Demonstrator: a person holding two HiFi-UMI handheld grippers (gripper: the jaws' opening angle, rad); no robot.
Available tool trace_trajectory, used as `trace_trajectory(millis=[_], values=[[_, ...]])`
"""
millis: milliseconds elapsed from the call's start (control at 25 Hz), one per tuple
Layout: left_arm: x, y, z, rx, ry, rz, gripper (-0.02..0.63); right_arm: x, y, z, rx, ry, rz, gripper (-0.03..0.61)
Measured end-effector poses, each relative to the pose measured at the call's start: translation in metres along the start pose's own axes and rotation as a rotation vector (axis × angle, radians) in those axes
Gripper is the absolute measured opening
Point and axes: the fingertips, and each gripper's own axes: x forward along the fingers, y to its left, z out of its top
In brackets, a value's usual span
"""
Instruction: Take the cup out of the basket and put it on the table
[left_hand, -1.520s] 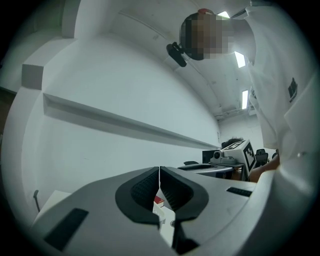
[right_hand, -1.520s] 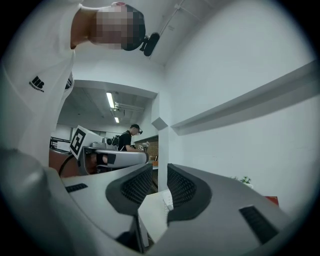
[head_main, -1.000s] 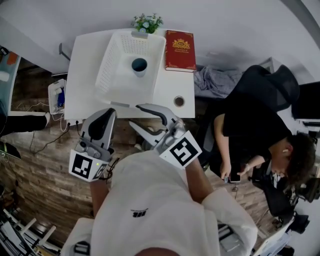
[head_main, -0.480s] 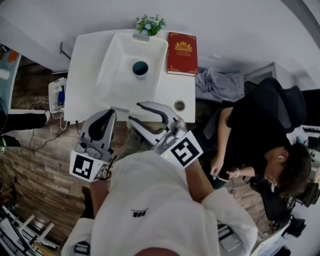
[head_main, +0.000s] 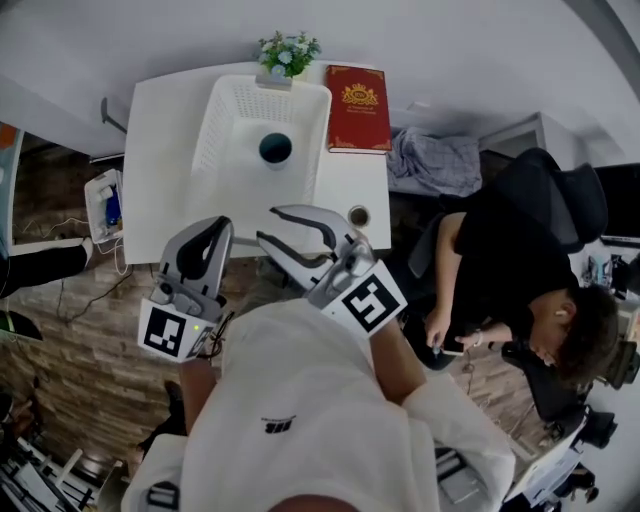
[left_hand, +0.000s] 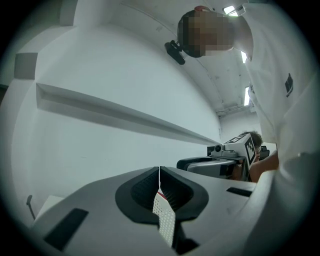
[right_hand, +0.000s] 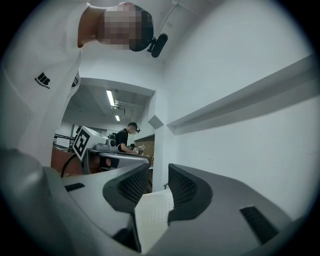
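A dark blue cup (head_main: 276, 149) stands upright inside the white mesh basket (head_main: 228, 130) on the white table (head_main: 160, 160). Both grippers hang in front of the table's near edge, well short of the basket. My left gripper (head_main: 215, 226) is shut with nothing in it; in the left gripper view (left_hand: 159, 172) its jaws meet and point at a bare white wall. My right gripper (head_main: 268, 225) is open, and the right gripper view (right_hand: 159, 175) shows a clear gap between the pads with nothing in it. Neither gripper view shows the cup.
A red book (head_main: 358, 94) lies right of the basket, with a small potted plant (head_main: 288, 52) behind it. A small round object (head_main: 359, 216) sits at the table's near right corner. A person in black (head_main: 510, 270) sits at the right. A box with cables (head_main: 105, 196) lies left.
Both grippers have stayed almost where they were. The table and basket sit slightly further left in the picture, and the seated person at the right has shifted.
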Motion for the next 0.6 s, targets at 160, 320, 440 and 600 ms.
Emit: trace_trajectory(millis=[160, 320, 440, 600], values=[[0.016, 0.023, -0.006, -0.020, 0.014, -0.038, 0.015, 0.019, -0.018, -0.006, 0.002, 0.018, -0.037, 0.126], [0.033, 0.043, -0.010, -0.021, 0.028, -0.087, 0.015, 0.036, -0.036, -0.015, 0.001, 0.047, -0.072, 0.126], [0.044, 0.056, -0.014, -0.034, 0.033, -0.114, 0.014, 0.046, -0.049, -0.019, 0.001, 0.064, -0.101, 0.127], [0.058, 0.068, -0.024, -0.055, 0.065, -0.144, 0.015, 0.054, -0.064, -0.039, -0.038, 0.173, -0.120, 0.127]])
